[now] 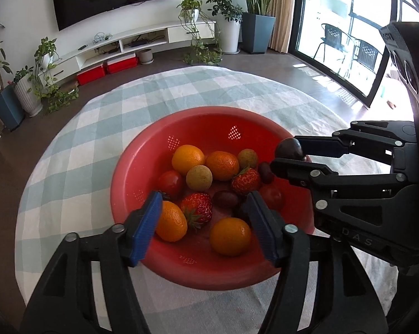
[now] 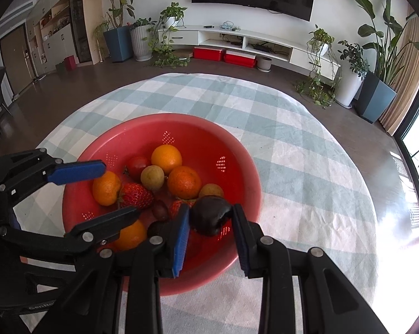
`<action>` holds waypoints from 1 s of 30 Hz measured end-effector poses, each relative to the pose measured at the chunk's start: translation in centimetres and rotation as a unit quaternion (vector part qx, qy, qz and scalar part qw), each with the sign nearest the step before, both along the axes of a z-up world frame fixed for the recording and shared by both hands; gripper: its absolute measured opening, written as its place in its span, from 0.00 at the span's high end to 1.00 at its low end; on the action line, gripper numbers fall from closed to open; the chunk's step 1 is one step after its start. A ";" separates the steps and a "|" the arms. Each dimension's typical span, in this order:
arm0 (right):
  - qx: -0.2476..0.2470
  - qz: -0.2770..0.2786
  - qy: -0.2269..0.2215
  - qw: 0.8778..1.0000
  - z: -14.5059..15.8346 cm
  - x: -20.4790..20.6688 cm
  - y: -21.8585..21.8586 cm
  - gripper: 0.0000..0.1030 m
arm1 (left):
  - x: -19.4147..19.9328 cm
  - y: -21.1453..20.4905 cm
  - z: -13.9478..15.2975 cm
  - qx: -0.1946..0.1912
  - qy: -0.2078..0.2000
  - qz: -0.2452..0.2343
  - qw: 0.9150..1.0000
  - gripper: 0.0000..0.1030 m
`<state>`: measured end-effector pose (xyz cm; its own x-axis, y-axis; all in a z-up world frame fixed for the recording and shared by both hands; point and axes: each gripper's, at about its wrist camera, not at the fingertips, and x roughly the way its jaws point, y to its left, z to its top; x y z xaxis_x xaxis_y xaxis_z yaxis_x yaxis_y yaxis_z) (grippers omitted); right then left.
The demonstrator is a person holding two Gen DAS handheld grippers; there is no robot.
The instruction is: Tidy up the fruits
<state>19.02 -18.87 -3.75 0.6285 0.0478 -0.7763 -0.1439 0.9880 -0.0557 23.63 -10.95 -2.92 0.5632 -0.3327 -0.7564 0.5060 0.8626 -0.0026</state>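
Observation:
A red colander bowl (image 1: 123, 183) (image 2: 248, 172) sits on the checked tablecloth and holds several fruits: oranges (image 1: 222, 165), strawberries (image 1: 197, 208), cherry tomatoes (image 1: 170, 182), pale round longans (image 1: 199, 177) and dark grapes (image 1: 225, 199). My left gripper (image 1: 203, 203) (image 2: 117, 190) hangs open over the near side of the bowl, a strawberry lying below the gap and nothing gripped. My right gripper (image 2: 210, 211) (image 1: 288, 153) is shut on a dark purple fruit (image 2: 209, 218) (image 1: 289, 148), held above the bowl's right rim.
The round table (image 1: 70, 150) wears a pale green and white checked cloth, bare around the bowl. Beyond its edge lie a dark floor, potted plants (image 1: 234, 27), a white TV bench (image 1: 131, 41) and red boxes (image 1: 106, 69).

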 end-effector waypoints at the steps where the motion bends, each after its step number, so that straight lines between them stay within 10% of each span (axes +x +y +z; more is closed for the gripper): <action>1: 0.002 -0.005 -0.007 1.000 0.4 -0.5 -0.2 0.58 | -0.3 0.3 0.5 -0.003 -0.005 0.004 1.000 0.29; 6: 0.011 -0.023 -0.060 0.998 3.1 -3.7 -0.7 0.34 | -3.2 2.0 3.3 -0.015 -0.064 0.038 0.997 0.00; 14: 0.046 -0.051 -0.184 0.980 7.7 -11.3 -0.6 0.02 | -10.2 4.5 8.0 -0.003 -0.175 0.106 0.979 0.00; 19: 0.027 -0.100 -0.275 0.956 10.7 -16.6 0.2 0.00 | -15.5 5.0 10.1 0.027 -0.242 0.131 0.961 0.00; 30: 0.061 -0.112 -0.235 0.963 11.9 -21.6 0.2 0.00 | -19.9 8.6 10.9 -0.005 -0.165 0.206 0.964 0.00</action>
<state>-2.63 -18.71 8.19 0.9148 -0.0571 -0.3998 0.0866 0.9947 0.0563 3.69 -2.32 7.99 0.8587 -0.0351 -0.5113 0.0942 0.9915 0.0900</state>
